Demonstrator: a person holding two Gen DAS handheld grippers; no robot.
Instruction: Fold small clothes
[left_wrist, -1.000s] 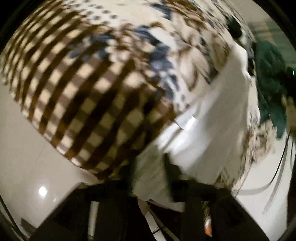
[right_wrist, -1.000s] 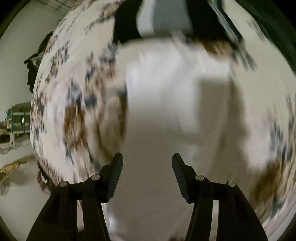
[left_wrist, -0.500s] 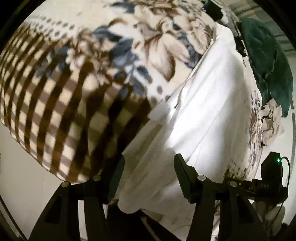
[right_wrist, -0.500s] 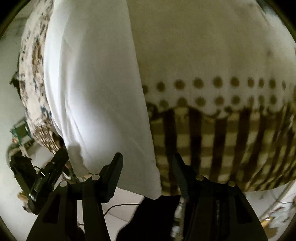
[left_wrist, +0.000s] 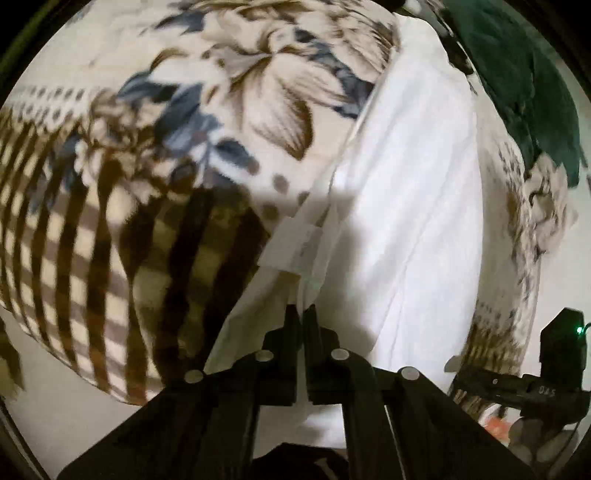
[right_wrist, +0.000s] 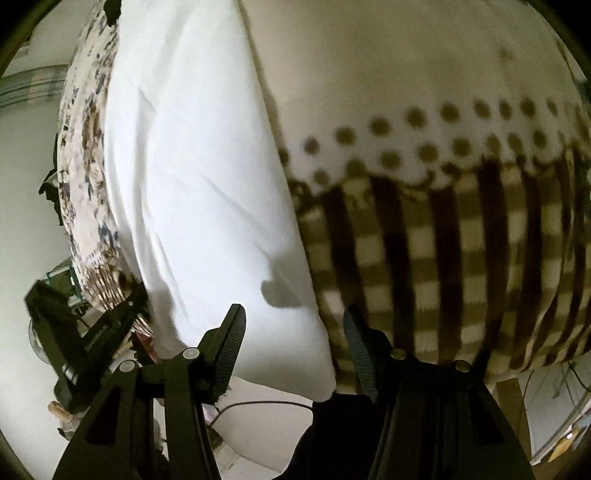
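Spread over the bed is a blanket with a flower print and a brown checked border, and the white garment lies flat on it, running away from the near edge.

From the left wrist, the left gripper has just closed its jaws on a near corner of the white garment, by the sewn-in label; a thin pinch of cloth sits between the fingers. A dark green cloth is bunched far off at the upper right, well apart.

From the right wrist, the right gripper hangs over the garment's other near corner with its jaws about half open, nothing between them. That corner lies just beside the checked border, at the blanket's edge.

To my eye, the right jaws should come down astride that corner and take only the white cloth, not the blanket beneath. Then both hands should lift evenly and carry the hem straight up the garment, keeping the edge taut so the fold lands square.
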